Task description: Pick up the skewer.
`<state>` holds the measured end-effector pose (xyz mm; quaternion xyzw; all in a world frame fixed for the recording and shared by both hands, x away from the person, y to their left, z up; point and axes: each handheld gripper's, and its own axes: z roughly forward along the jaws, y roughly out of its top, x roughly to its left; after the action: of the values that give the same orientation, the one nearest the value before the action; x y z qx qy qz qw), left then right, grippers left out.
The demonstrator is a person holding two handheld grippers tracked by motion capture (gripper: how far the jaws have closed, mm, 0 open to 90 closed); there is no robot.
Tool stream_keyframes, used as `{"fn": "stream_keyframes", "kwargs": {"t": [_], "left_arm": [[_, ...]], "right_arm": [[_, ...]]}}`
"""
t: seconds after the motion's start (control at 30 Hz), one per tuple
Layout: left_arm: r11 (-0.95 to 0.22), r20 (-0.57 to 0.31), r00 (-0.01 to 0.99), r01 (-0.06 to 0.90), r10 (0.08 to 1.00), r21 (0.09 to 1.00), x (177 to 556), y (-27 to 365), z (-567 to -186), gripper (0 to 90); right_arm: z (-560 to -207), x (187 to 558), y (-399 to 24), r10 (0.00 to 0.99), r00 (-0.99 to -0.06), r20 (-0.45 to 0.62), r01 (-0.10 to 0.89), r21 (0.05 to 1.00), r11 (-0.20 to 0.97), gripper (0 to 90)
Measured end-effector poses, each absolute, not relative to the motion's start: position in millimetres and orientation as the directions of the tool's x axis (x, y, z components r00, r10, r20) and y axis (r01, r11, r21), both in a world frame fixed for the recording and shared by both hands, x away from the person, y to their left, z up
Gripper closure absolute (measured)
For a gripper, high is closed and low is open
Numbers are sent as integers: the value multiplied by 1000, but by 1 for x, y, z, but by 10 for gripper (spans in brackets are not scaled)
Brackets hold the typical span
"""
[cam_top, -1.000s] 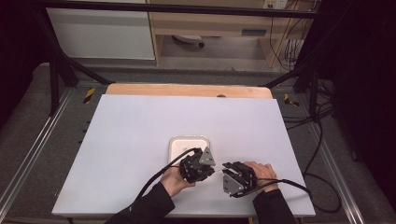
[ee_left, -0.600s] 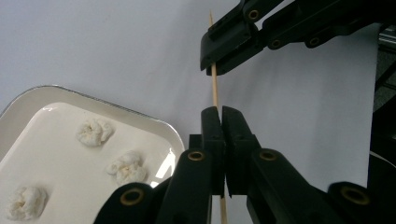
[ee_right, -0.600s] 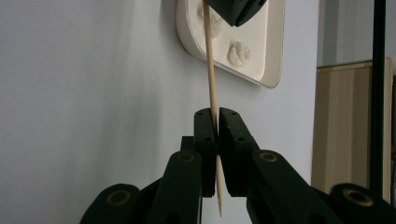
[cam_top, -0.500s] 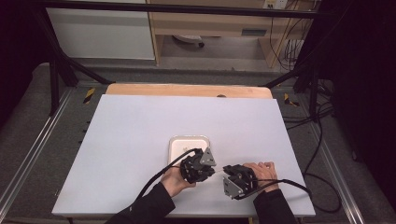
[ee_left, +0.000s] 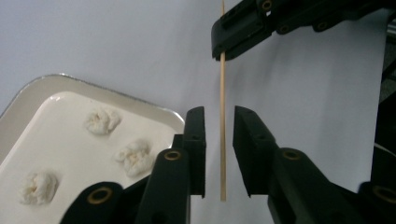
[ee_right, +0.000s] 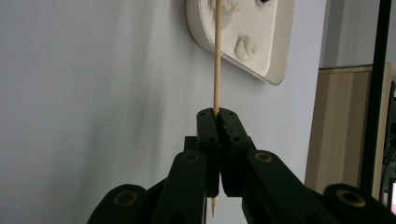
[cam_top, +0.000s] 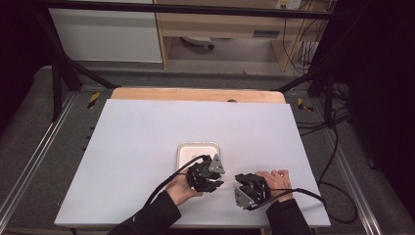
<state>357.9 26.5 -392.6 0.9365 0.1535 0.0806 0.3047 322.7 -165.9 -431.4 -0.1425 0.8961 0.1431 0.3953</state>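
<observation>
A thin wooden skewer (ee_left: pixel 222 84) runs between the two grippers near the table's front edge. My right gripper (ee_right: pixel 217 113) is shut on the skewer (ee_right: pixel 217 60), which sticks out past its tips toward the tray (ee_right: pixel 280 46). My left gripper (ee_left: pixel 219 116) is open; its jaws have just been opening, and the skewer's free end stands in the gap without touching either pad. In the high view the left gripper (cam_top: pixel 215 180) faces the right gripper (cam_top: pixel 238 180), with the skewer (cam_top: pixel 226 180) bridging them. Three white fluffy lumps (ee_left: pixel 102 120) lie in the white tray (ee_left: pixel 28 93).
The tray (cam_top: pixel 188 149) sits just behind the left gripper on a large white tabletop (cam_top: pixel 147 127). A wooden strip (cam_top: pixel 195 94) runs along the far edge. Black cables trail from both grippers toward the front and right.
</observation>
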Motion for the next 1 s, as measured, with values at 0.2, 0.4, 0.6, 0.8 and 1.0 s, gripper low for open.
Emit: {"fn": "stream_keyframes", "kwargs": {"t": [0.2,0.4,0.6,0.8,1.0], "left_arm": [[-822,34,943,269,330,502,363,26,-397,692],[-848,21,950,267,311,458,363,22,-402,791],[-852,9,952,268,305,450,363,17,-403,851],[-857,30,950,266,310,442,362,14,-405,877],[-859,46,948,263,314,440,360,13,-406,883]], "right_arm": [[-433,324,-164,-155,-647,-747,-371,131,919,891],[-432,323,-163,-170,-645,-745,-374,113,921,891],[-432,322,-161,-181,-643,-745,-377,102,920,891],[-432,321,-160,-193,-637,-746,-382,88,920,891],[-432,320,-159,-195,-634,-748,-380,81,922,887]]}}
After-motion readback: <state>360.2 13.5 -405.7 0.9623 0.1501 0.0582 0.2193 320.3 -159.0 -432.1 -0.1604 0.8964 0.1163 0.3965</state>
